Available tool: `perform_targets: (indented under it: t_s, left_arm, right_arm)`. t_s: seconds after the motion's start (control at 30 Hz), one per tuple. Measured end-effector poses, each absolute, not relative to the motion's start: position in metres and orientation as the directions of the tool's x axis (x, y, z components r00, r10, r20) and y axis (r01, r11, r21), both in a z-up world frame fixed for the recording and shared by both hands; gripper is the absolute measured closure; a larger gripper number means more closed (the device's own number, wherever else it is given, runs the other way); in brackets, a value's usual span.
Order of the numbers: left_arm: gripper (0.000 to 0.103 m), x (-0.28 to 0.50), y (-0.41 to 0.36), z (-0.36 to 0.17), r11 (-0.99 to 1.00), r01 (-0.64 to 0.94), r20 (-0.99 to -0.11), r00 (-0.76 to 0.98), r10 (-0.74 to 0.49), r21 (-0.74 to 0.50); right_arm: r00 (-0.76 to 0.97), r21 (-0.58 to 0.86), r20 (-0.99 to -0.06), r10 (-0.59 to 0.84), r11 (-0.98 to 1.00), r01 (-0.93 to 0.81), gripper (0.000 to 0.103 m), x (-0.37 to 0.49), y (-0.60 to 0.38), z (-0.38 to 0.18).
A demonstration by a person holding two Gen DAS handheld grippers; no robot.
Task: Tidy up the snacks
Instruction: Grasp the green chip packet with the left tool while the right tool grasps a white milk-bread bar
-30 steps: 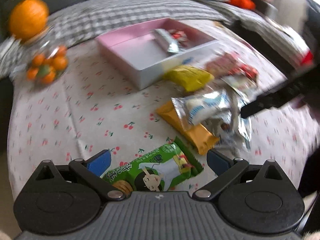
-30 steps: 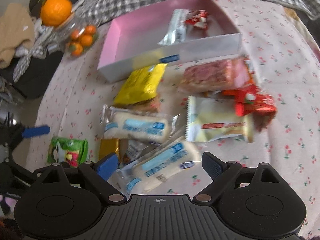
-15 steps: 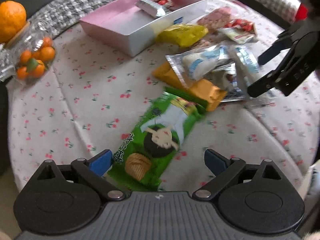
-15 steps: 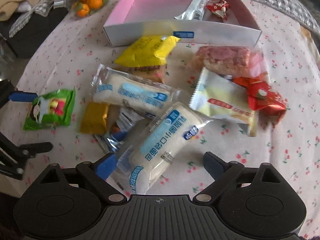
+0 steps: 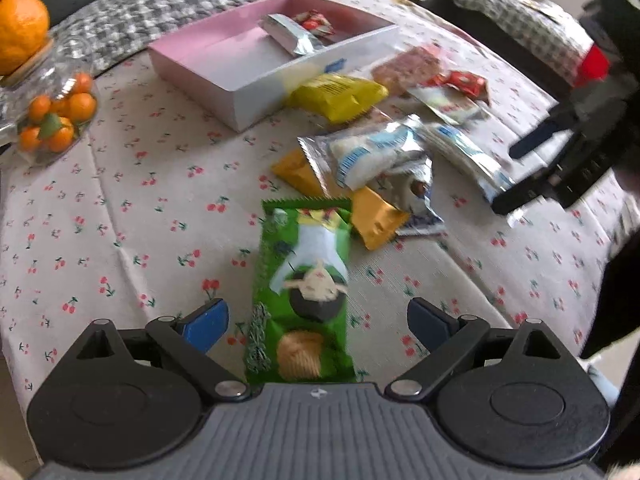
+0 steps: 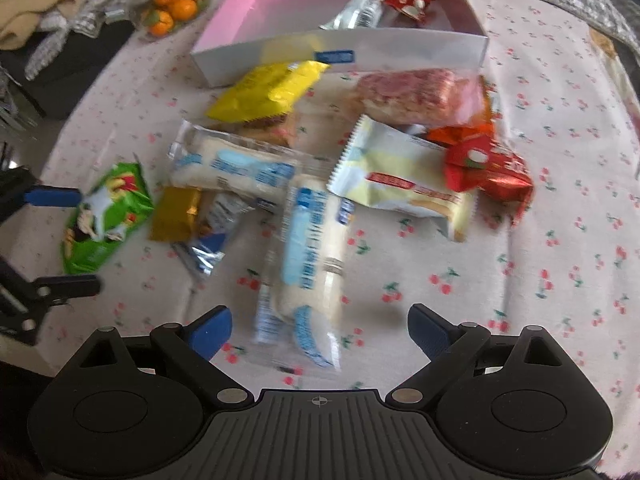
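Covering the table, a cherry-print cloth (image 5: 120, 208) lies flat and faintly creased. Far back sits a shallow pink-lined cardboard box (image 5: 208, 68), with crinkly foil snack packets (image 6: 280, 168) heaped near it. The left gripper (image 5: 318, 322), jaws apart and just narrowing, straddles a glossy green packet (image 5: 304, 280) untouched; the right gripper (image 6: 320, 330) stands open around a white-blue bar (image 6: 310, 248).

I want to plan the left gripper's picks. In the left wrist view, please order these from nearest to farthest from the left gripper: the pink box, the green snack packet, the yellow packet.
1. green snack packet: lies between the open fingers of the left gripper.
2. yellow packet: farther up, right of centre, beside the box.
3. pink box: farthest, at the table's far side.
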State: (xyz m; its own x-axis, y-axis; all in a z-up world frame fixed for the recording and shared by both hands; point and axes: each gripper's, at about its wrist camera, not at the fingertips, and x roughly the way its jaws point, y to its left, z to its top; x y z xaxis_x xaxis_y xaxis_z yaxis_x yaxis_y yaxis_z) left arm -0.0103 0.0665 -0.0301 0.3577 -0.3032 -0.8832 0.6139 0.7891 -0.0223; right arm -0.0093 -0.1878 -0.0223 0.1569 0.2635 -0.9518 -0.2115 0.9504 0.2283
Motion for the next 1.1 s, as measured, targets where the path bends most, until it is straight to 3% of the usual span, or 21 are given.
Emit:
perform_targets:
  t_s: [0.23,0.37,0.43,0.5,0.57,0.8,1.1]
  left_arm:
    - [0.03,0.0,0.059,-0.042,0.835,0.551,-0.891,0.373,-0.257,-0.011]
    - [0.044,0.001,0.061,-0.045,0.855,0.519,-0.897,0.368,-0.244,-0.02]
    - [0.047,0.001,0.063,-0.044,0.865,0.501,-0.894,0.375,-0.245,-0.027]
    - [0.053,0.003,0.066,-0.043,0.878,0.477,-0.891,0.383,-0.242,-0.034]
    - [0.058,0.005,0.07,-0.041,0.89,0.452,-0.89,0.38,-0.251,-0.058]
    - [0.061,0.008,0.074,-0.036,0.917,0.375,-0.892,0.357,-0.278,-0.135]
    - [0.061,0.011,0.081,-0.019,0.924,0.327,-0.865,0.385,-0.321,-0.198]
  right_arm:
    - [0.217,0.253,-0.933,0.287,0.953,-0.169,0.011,-0.002,-0.181,-0.025]
    - [0.246,0.214,-0.936,0.25,0.963,-0.167,0.028,-0.002,-0.183,-0.025]
    - [0.259,0.184,-0.939,0.226,0.967,-0.177,0.04,-0.005,-0.182,-0.024]
    - [0.267,0.163,-0.94,0.211,0.968,-0.191,0.059,-0.006,-0.182,-0.023]
    - [0.271,0.139,-0.943,0.192,0.969,-0.202,0.069,-0.008,-0.181,-0.021]
    - [0.272,0.196,-0.93,0.247,0.96,-0.2,0.079,-0.01,-0.185,-0.008]
    - [0.279,0.327,-0.892,0.355,0.934,-0.141,0.083,-0.005,-0.201,0.009]
